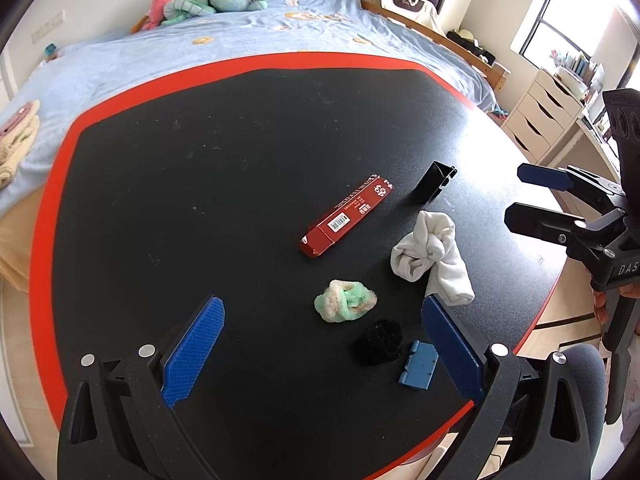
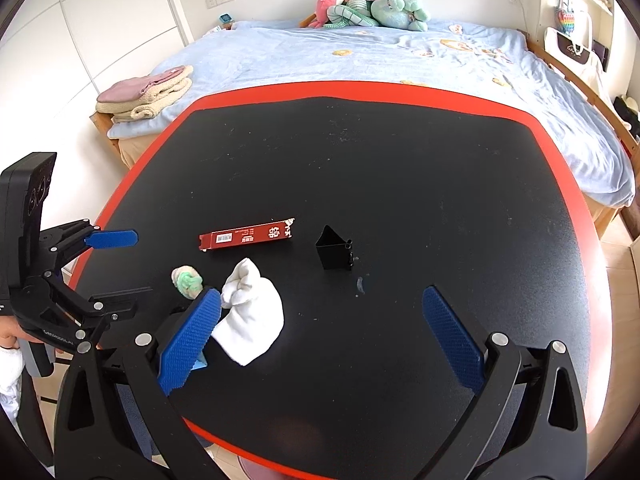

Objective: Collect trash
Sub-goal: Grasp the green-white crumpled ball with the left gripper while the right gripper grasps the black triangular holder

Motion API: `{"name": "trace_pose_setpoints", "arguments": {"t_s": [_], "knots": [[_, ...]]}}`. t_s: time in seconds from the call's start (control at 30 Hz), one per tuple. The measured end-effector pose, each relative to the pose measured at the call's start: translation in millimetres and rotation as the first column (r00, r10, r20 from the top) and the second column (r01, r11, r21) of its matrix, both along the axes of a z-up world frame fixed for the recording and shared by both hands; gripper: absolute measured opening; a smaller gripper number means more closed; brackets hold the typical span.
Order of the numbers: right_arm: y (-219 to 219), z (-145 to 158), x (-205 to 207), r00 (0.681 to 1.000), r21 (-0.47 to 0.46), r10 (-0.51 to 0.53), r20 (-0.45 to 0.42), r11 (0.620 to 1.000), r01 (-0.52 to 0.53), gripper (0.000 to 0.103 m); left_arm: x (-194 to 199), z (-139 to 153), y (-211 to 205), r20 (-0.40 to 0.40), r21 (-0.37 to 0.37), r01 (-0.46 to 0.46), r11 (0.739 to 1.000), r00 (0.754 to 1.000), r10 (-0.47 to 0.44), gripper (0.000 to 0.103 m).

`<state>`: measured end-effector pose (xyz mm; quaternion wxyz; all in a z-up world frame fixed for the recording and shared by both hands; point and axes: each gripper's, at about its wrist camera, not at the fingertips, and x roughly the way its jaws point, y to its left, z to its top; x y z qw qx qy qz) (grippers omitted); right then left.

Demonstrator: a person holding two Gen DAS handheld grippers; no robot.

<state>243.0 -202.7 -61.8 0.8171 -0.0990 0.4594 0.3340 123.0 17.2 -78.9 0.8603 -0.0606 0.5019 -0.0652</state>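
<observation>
Trash lies near the right edge of the table (image 1: 160, 200): red box (image 1: 347, 216), white sock (image 1: 430, 256), green wad (image 1: 345, 301). Both tongs, left (image 1: 320, 356) and right (image 2: 320, 340), hang open and empty. Better to lower the left tongs straight over the green wad, closing gently.

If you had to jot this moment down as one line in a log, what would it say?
left gripper: open, empty | right gripper: open, empty | on table: red box, white cloth, green wad, black bin | nothing collected yet
</observation>
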Motion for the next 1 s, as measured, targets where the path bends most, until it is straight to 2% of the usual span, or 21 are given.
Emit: {"name": "trace_pose_setpoints", "arguments": {"t_s": [0.23, 0.27, 0.3, 0.63, 0.7, 0.83, 0.93, 0.97, 1.0], "knots": [[11, -17, 21, 1.0, 0.002, 0.01, -0.015, 1.0, -0.01, 0.099, 9, -10, -5, -0.021, 0.006, 0.027, 1.0, 0.999, -0.027, 0.095], [12, -19, 23, 1.0, 0.002, 0.013, -0.015, 1.0, -0.013, 0.098, 9, -11, -5, -0.023, 0.009, 0.032, 0.999, 0.999, -0.031, 0.09], [14, -21, 25, 1.0, -0.001, 0.017, -0.016, 1.0, -0.017, 0.096, 8, -12, -5, -0.028, 0.011, 0.035, 0.999, 0.999, -0.035, 0.084], [23, -39, 36, 0.999, -0.021, 0.029, -0.028, 0.999, -0.029, 0.059, 6, -19, -5, -0.04, 0.012, 0.055, 0.998, 0.998, -0.055, 0.066], [23, -40, 37, 0.999, -0.02, 0.032, -0.028, 0.999, -0.032, 0.056, 7, -19, -6, -0.042, 0.013, 0.059, 0.998, 0.997, -0.058, 0.056], [24, -42, 37, 0.999, -0.022, 0.042, -0.031, 0.999, -0.043, 0.042, 6, -20, -7, -0.047, 0.007, 0.065, 0.998, 0.997, -0.065, 0.05], [26, -44, 38, 0.998, -0.019, 0.047, -0.032, 0.999, -0.048, 0.032, 5, -20, -9, -0.045, 0.011, 0.063, 0.998, 0.997, -0.062, 0.04], [26, -44, 38, 0.998, -0.019, 0.048, -0.03, 0.999, -0.049, 0.03, 6, -20, -10, -0.046, 0.014, 0.063, 0.998, 0.997, -0.062, 0.033], [26, -44, 37, 0.998, -0.018, 0.049, -0.027, 0.999, -0.049, 0.028, 5, -19, -10, -0.046, 0.015, 0.064, 0.998, 0.997, -0.063, 0.032]]}}
